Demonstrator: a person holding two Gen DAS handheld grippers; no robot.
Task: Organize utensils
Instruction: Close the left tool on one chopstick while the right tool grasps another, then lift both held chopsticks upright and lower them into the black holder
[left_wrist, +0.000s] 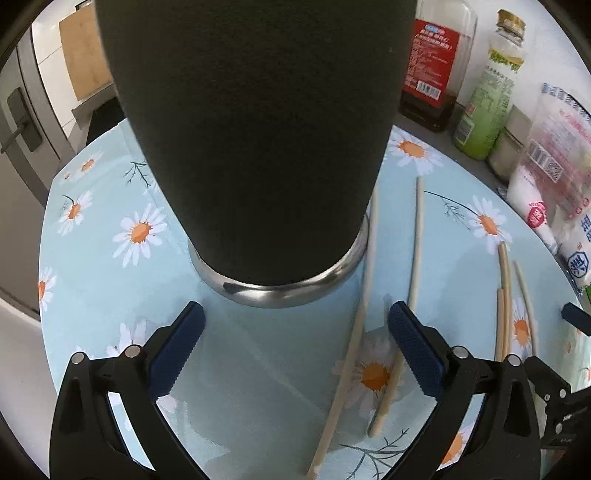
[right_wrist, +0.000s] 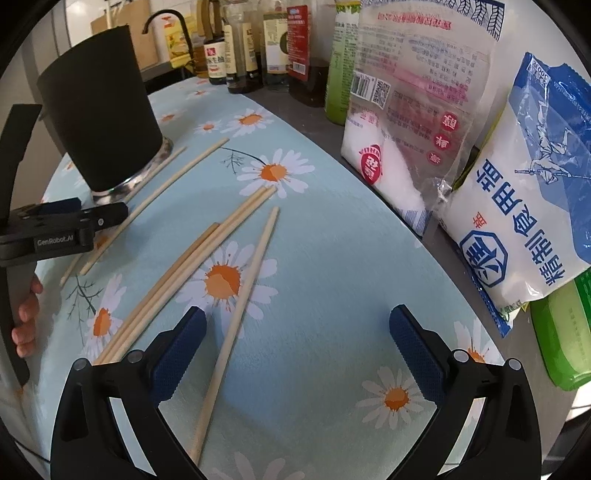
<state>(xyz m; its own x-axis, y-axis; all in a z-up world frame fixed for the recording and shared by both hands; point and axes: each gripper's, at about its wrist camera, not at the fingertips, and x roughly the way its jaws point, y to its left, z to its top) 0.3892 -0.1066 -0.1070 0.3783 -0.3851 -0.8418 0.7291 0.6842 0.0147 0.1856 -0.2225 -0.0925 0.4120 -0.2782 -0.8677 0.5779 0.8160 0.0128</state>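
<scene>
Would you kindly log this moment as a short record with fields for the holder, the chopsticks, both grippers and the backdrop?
holder: black utensil cup with a steel base, upright on the daisy tablecloth
chopsticks: all loose on the cloth; two beside the cup, a bundle and a single one farther right
left hand-held gripper: open, empty, facing the cup
right hand-held gripper: open, empty, over the single chopstick
backdrop: salt bags, sauce bottles

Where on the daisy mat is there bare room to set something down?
Free: the mat between the lone chopstick and the salt bags. Also left of the cup. Crowded: the chopsticks scattered right of the cup.
</scene>
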